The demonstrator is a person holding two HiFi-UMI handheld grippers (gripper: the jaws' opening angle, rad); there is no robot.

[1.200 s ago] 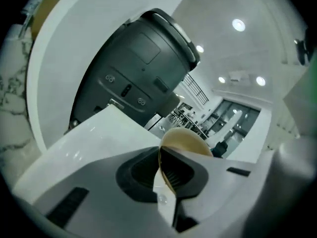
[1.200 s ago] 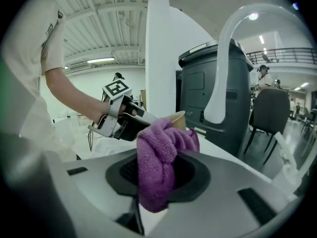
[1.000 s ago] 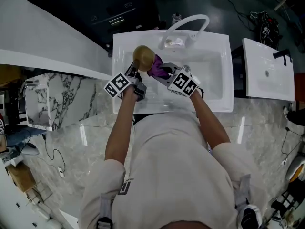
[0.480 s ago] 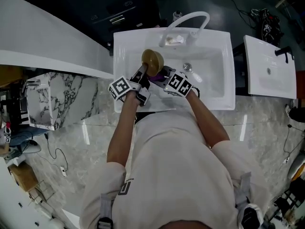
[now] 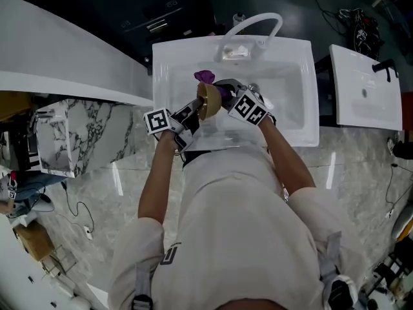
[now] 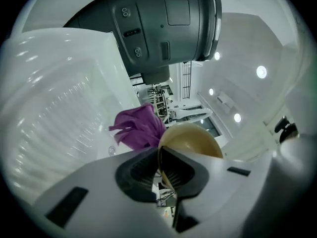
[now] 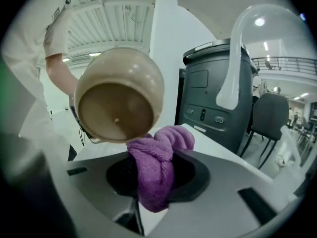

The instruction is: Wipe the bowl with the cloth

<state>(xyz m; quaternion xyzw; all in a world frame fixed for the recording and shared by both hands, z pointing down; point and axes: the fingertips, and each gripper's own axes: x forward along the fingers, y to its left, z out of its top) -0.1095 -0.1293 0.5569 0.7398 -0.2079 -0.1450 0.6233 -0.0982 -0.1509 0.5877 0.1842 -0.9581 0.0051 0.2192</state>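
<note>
A tan bowl [image 5: 208, 100] is held tipped on its side over the white sink [image 5: 293, 76]. My left gripper [image 5: 195, 108] is shut on the bowl's rim [image 6: 161, 155], with the bowl [image 6: 190, 140] bulging beyond the jaws. My right gripper [image 5: 227, 94] is shut on a purple cloth [image 7: 156, 165]. The cloth [image 5: 205, 77] touches the bowl's lower edge in the right gripper view, where the bowl [image 7: 119, 95] shows its brown inside. The purple cloth [image 6: 138, 128] also shows left of the bowl in the left gripper view.
A white curved faucet [image 5: 255, 28] arches over the sink's back edge, with the drain [image 5: 253, 90] below it. A second white basin [image 5: 361, 95] lies at the right. Marble counter [image 5: 97, 173] surrounds the sink, and a white ledge [image 5: 58, 63] runs at the left.
The bowl has been tipped over to face right toward the cloth. The right gripper has moved the cloth up against the bowl's edge, and both grippers have shifted slightly up.
</note>
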